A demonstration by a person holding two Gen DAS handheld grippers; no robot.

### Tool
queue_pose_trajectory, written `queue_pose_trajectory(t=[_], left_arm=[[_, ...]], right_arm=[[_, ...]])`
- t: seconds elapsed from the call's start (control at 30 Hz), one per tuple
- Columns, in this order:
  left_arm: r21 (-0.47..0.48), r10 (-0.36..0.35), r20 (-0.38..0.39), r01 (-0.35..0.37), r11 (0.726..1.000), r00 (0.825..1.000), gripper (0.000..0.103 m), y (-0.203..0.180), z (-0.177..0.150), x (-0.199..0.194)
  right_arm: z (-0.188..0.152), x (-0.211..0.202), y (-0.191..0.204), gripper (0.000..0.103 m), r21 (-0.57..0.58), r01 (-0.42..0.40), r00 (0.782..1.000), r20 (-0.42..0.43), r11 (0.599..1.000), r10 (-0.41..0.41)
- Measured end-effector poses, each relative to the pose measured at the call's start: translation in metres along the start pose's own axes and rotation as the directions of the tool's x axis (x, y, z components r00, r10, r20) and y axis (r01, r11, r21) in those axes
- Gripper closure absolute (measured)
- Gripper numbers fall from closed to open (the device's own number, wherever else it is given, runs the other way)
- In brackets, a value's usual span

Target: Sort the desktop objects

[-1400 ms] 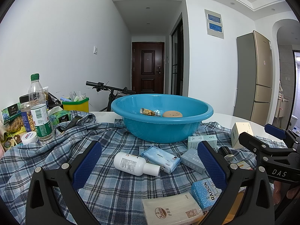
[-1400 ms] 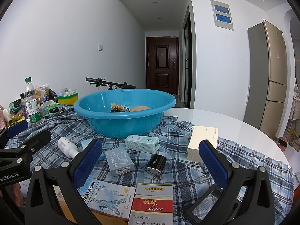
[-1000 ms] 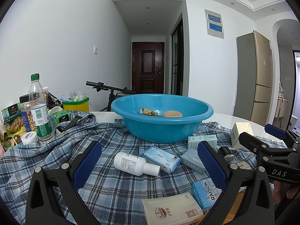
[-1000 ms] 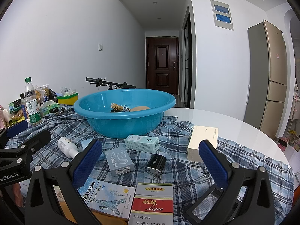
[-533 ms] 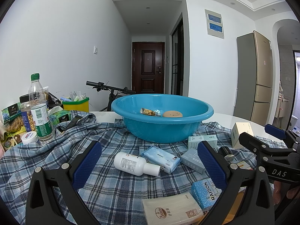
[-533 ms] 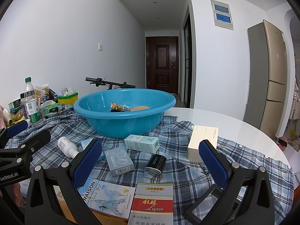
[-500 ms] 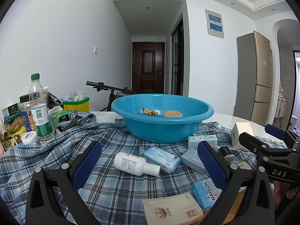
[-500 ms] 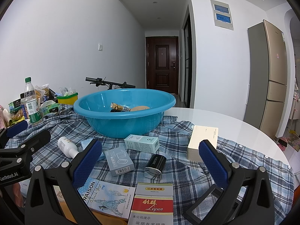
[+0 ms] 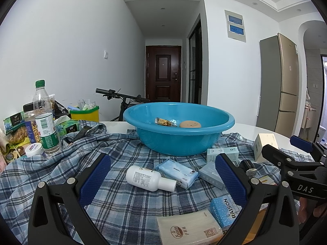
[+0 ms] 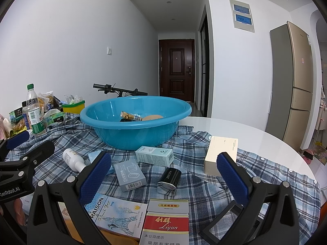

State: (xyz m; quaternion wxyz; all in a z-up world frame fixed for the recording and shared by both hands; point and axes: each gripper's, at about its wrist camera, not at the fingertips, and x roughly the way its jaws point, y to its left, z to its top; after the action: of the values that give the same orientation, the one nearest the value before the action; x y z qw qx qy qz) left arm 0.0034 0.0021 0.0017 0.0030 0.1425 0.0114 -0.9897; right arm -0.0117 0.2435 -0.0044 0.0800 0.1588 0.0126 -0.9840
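Several boxes [image 10: 154,155] — beside blue basin [image 10: 130,136]

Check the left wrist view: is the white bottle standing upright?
No, the white bottle lies on its side on the plaid cloth.

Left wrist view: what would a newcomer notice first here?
The big blue basin dominates mid-table on the plaid cloth, with a gold wrapper inside. In front of it lies a white bottle on its side, framed by the open left gripper.
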Motion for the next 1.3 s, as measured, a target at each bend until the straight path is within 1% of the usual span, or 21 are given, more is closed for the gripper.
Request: queue_pose_trajectory(t=[0.13,0.3,0.37,0.53,0.63,0.73,0.83,0.87,0.9,0.97,1.07,1.13,1.23,1.3], left_arm=[[0.003,-0.030,0.003,0.030,1.000,1.000,0.000,0.000,0.000,-0.003],[0.005,-0.015,-0.002,0.015,1.000,1.000,0.000,-0.002,0.000,-0.002],[0.006,0.004,-0.001,-0.004,1.000,1.000,0.000,-0.003,0.000,-0.001],[0.013,-0.009,-0.008,0.009,1.000,1.000,0.000,-0.003,0.000,0.000],[0.013,-0.011,-0.010,0.011,1.000,1.000,0.000,-0.003,0.000,0.001],[0.010,-0.019,-0.032,0.020,1.000,0.999,0.000,-0.003,0.000,0.005],[-0.003,-0.027,-0.082,0.027,1.000,0.996,0.000,-0.003,0.000,0.013],[-0.009,-0.020,-0.103,0.019,1.000,0.994,0.000,-0.002,0.000,0.016],[-0.016,0.014,-0.129,-0.016,1.000,0.992,0.000,-0.001,0.001,0.019],[-0.027,0.048,-0.146,-0.053,0.998,0.988,0.000,0.002,0.002,0.022],[-0.053,0.046,-0.169,-0.055,0.997,0.985,0.000,0.008,0.008,0.023],[-0.057,0.043,-0.174,-0.054,0.997,0.984,0.000,0.010,0.013,0.022],[-0.045,0.050,-0.171,-0.059,0.997,0.984,0.000,0.010,0.025,0.020],[-0.040,0.058,-0.168,-0.065,0.997,0.984,0.000,0.009,0.034,0.018]], right_arm=[[0.000,-0.002,0.001,0.000,0.000,0.000,1.000,0.001,1.000,0.000],[0.001,-0.005,0.002,0.000,-0.002,0.012,1.000,0.007,1.000,-0.012],[0.000,-0.004,0.001,0.000,0.001,0.018,1.000,0.006,1.000,-0.018],[-0.002,0.005,-0.003,0.000,0.000,0.019,1.000,0.002,1.000,-0.019],[0.001,-0.002,0.001,0.000,-0.002,0.017,1.000,0.000,1.000,-0.017],[0.002,0.001,0.003,0.000,-0.011,0.017,1.000,-0.017,1.000,-0.017],[0.001,0.002,0.007,0.000,-0.033,0.018,1.000,-0.022,0.999,-0.019],[0.001,0.001,0.009,0.000,-0.041,0.018,1.000,-0.021,0.999,-0.019],[0.001,0.001,0.011,0.000,-0.050,0.016,1.000,-0.024,0.999,-0.017],[0.001,0.002,0.012,0.000,-0.059,-0.002,0.999,-0.046,0.998,0.000],[0.005,0.004,0.013,0.000,-0.049,-0.021,0.997,-0.077,0.999,0.017],[0.010,0.003,0.011,0.000,-0.038,-0.016,0.996,-0.087,0.999,0.013],[0.022,0.001,0.008,0.000,-0.020,-0.012,0.996,-0.085,1.000,0.010],[0.033,-0.003,0.005,0.000,-0.012,-0.011,0.998,-0.067,1.000,0.010]])
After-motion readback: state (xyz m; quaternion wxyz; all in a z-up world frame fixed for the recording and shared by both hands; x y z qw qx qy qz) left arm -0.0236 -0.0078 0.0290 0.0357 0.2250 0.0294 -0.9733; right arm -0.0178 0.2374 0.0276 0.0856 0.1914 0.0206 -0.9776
